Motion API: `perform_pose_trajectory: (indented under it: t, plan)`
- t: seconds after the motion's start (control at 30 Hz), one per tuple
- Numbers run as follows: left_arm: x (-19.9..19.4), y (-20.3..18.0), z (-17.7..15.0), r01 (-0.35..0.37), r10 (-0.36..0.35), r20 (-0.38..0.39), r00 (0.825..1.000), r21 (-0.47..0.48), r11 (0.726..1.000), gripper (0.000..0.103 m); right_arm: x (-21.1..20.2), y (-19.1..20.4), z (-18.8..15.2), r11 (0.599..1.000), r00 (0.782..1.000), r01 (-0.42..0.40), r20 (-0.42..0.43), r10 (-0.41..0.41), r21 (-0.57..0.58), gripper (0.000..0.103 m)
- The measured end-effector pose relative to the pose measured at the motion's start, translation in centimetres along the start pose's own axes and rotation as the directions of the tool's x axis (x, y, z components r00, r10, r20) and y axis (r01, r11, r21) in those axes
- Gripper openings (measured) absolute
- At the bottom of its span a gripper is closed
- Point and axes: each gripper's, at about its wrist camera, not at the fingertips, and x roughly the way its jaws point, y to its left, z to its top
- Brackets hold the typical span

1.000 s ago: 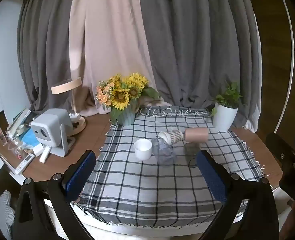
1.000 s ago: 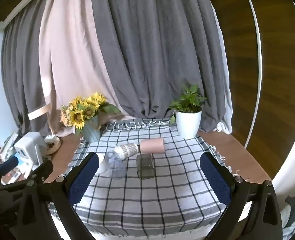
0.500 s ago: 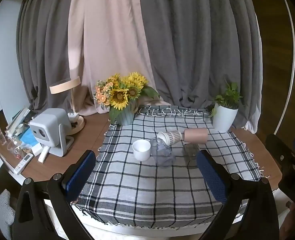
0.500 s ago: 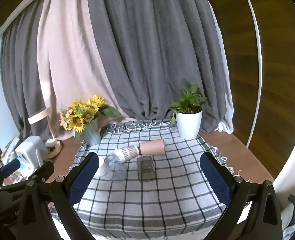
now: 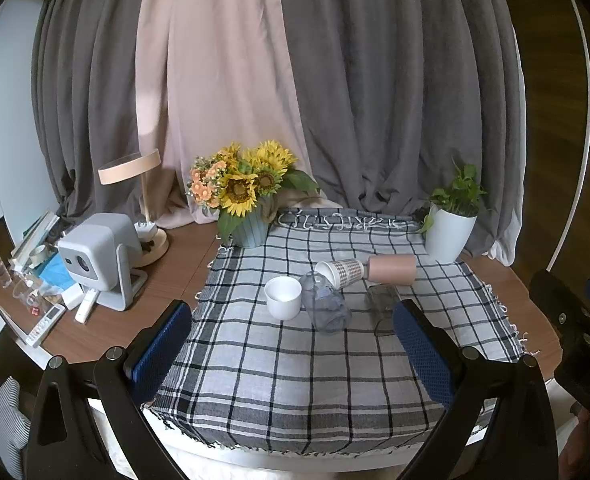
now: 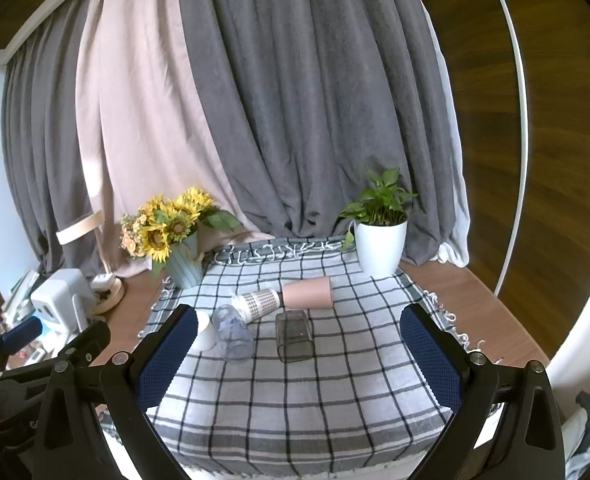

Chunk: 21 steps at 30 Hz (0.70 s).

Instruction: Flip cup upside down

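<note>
Now both grippers hang spread and empty over the near edge of the checked cloth (image 5: 295,368).
Left gripper (image 5: 293,348) and right gripper (image 6: 301,354) frame five cups mid-frame: white cup (image 5: 282,297) upright at left, clear cup (image 5: 325,309), grey cup (image 6: 293,336), patterned cup (image 5: 341,273) and pink cup (image 5: 392,269) lying down. Sunflowers (image 5: 242,188), plant (image 5: 451,224) stand behind; projector (image 5: 97,256) at left.

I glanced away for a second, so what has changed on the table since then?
Nothing was grasped or released. Both views drifted slightly, so the hand-held grippers shifted a little; left and right stay open and empty. The white cup and the lying cups look unmoved.
</note>
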Motion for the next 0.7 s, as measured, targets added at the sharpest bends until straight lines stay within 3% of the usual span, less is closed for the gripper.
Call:
perform_pose_trajectory:
  t: [0.7]
  plan:
    - [-0.03, 0.08, 0.23, -0.002, 0.002, -0.002, 1.0, -0.004, 1.0, 0.103, 0.05, -0.05, 0.07, 1.0, 1.0, -0.003, -0.003, 0.003, 0.0, 0.102]
